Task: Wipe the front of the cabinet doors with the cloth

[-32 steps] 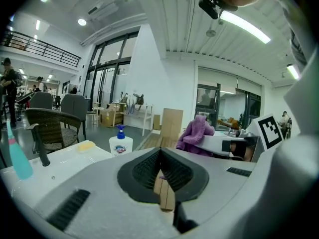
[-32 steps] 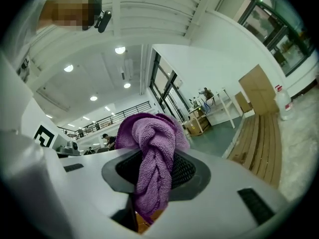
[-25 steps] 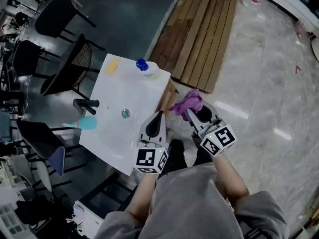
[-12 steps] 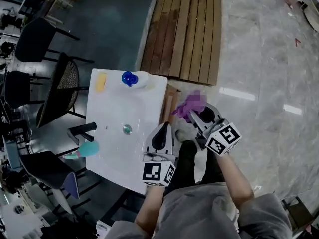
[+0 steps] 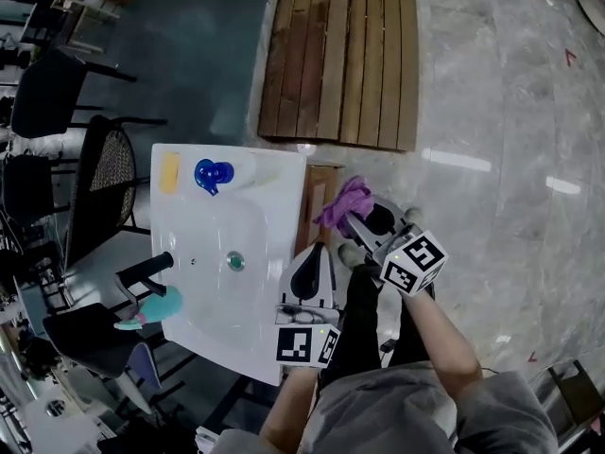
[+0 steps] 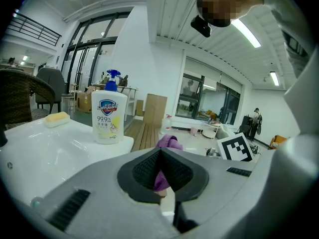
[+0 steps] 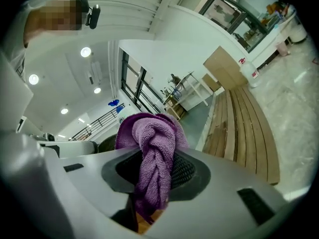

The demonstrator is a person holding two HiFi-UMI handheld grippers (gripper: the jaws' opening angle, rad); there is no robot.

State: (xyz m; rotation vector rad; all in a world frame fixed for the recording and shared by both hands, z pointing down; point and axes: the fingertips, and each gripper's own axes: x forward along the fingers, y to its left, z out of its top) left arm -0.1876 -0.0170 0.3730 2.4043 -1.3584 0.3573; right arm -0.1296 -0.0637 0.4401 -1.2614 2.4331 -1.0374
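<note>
One purple terry cloth (image 7: 152, 158), twisted into a rope-like fold, is pinched in the right tongs (image 5: 357, 223), and its loose end bunches above the tips. In the head view it sits just beside the front of the wooden cabinet (image 5: 319, 189), at the right edge of the glossy white worktop (image 5: 203, 291); contact cannot be confirmed. The left tongs (image 5: 310, 255) are pressed together, holding nothing, over the worktop's near corner. A plastic soap bottle (image 6: 108, 116) and a yellow sponge (image 6: 56, 118) stand at the far rim. Slatted timber decking (image 5: 340, 55) and polished stone floor (image 5: 492, 112) lie open beyond.
</note>
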